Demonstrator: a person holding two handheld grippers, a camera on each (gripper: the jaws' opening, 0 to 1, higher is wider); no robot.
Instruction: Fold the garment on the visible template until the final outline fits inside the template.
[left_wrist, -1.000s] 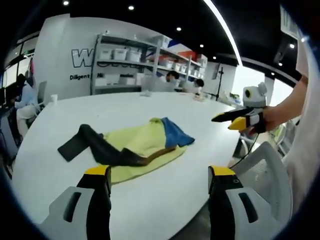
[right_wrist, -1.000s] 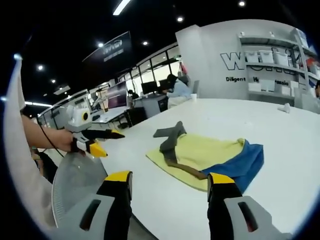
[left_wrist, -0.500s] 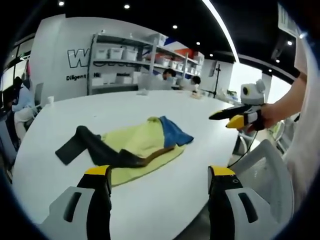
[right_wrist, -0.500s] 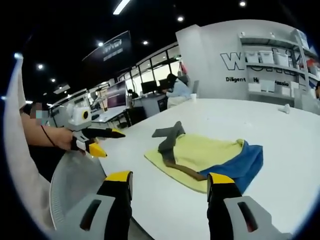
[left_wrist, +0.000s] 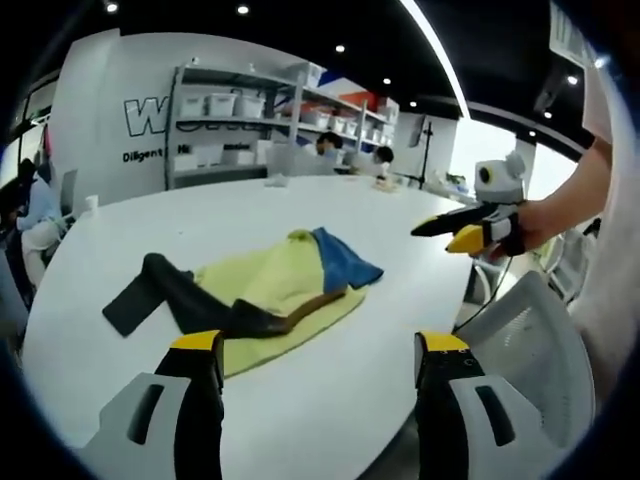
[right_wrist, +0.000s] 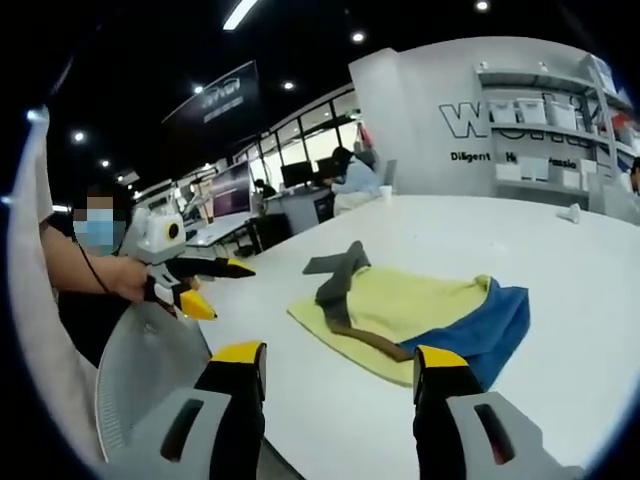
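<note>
A yellow cloth garment with a blue section at one end (left_wrist: 290, 285) lies spread and rumpled near the edge of the large white round desk (left_wrist: 330, 400), with a dark, long strip of fabric (left_wrist: 190, 305) draped across it and trailing off onto the bare desk surface; no template outline can be made out under or around the cloth. The left hand-held gripper (left_wrist: 315, 350) hangs above the near desk edge, well apart from the garment, jaws spread and holding nothing. The right hand-held gripper (right_wrist: 340, 360) is likewise released and empty, off the desk edge beside a grey mesh chair back (right_wrist: 150, 370). Each shows in the other's view, raised in the person's hand with its yellow-tipped jaws parted. By the look of it, folding has not begun: this is the approach. The next move likely calls for bringing both down to the cloth's near edge or corners, pinching a single layer and lifting it over evenly, minding the dark strip.
</note>
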